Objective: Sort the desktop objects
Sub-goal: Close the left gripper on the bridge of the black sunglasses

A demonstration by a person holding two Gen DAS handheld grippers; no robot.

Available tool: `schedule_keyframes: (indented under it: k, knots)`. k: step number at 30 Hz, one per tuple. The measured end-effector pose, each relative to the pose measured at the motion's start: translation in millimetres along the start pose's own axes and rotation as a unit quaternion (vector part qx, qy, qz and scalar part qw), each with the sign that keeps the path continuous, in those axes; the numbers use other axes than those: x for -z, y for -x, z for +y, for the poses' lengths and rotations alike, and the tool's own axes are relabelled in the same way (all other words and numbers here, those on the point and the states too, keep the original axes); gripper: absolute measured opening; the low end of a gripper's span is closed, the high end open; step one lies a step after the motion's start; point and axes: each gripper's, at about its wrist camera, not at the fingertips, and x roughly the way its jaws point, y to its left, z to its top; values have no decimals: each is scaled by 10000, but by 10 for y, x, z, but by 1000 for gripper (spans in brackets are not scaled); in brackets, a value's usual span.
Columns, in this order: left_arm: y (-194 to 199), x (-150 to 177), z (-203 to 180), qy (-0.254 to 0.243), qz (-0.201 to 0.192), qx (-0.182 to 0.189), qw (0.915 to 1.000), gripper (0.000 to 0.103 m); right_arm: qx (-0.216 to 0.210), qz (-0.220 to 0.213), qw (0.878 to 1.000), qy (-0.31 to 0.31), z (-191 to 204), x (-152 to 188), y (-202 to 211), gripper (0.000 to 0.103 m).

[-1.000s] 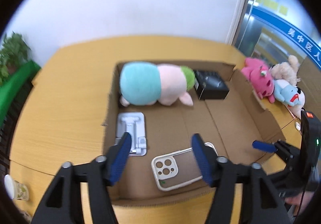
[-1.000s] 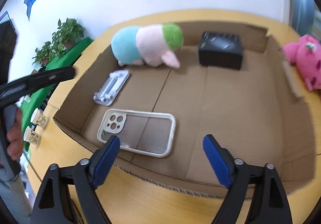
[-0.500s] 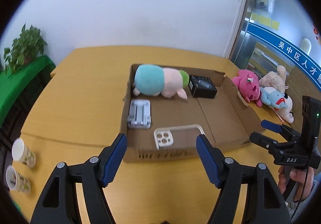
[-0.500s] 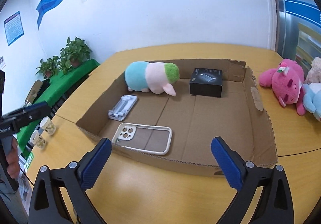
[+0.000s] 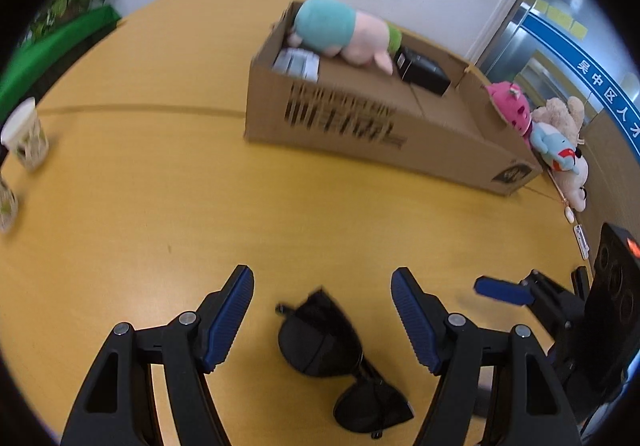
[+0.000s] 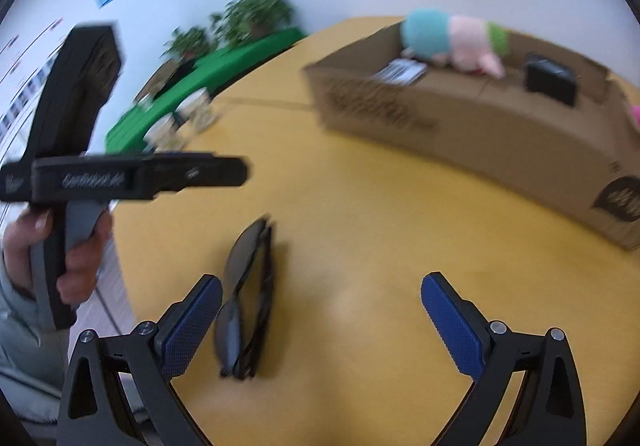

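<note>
A folded pair of black sunglasses point(image 5: 340, 358) is seen lying on the yellow wooden surface point(image 5: 160, 206), close to its near edge. The left tongs point(image 5: 322, 310) are held over the sunglasses with the blue pads spread to either side; nothing is gripped and the pads stand clear of the frame. The right tongs point(image 6: 320, 320) are spread wide and hold nothing; in the right wrist view the sunglasses point(image 6: 246, 306) are found just beside the left-hand pad point(image 6: 192, 326), not touching it as far as can be told. Both pairs of jaws have just been opening, with only the sunglasses below the left pair.

The left tongs are seen from the side in the right wrist view, gripped by a hand point(image 6: 76, 258) on the handle. Farther back on the surface a cardboard box point(image 5: 360, 126) is placed, well apart from the sunglasses. Inside it a blue, pink and green plush point(image 5: 344, 32), a black case point(image 5: 424, 72) and a silver item point(image 5: 296, 64) are visible. Beyond the box's far right end, more soft toys point(image 5: 548, 134) are piled. Paper cups point(image 5: 24, 138) are stood at the left edge of the surface. The frames are blurred.
</note>
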Motion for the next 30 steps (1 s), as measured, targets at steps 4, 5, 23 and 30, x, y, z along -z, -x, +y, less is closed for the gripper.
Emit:
schedule_keyframes:
  k: [4,5,23,30]
  knots:
    - [-106,239,63,176,332,194,9991,69,-286,247,9984,429,254,244,-187,101]
    - [-129,314,66,221,417,257,9986,69,-334,296,9977,515,303,294,-226,101]
    - [-396,562,-176,217,915,1071,9898,30,-282,423,9965,670,273,446,-275,56]
    - [-531,468,-347,184,991,1272,9867,28,-240,357,9985,332,-69,477,-111,53]
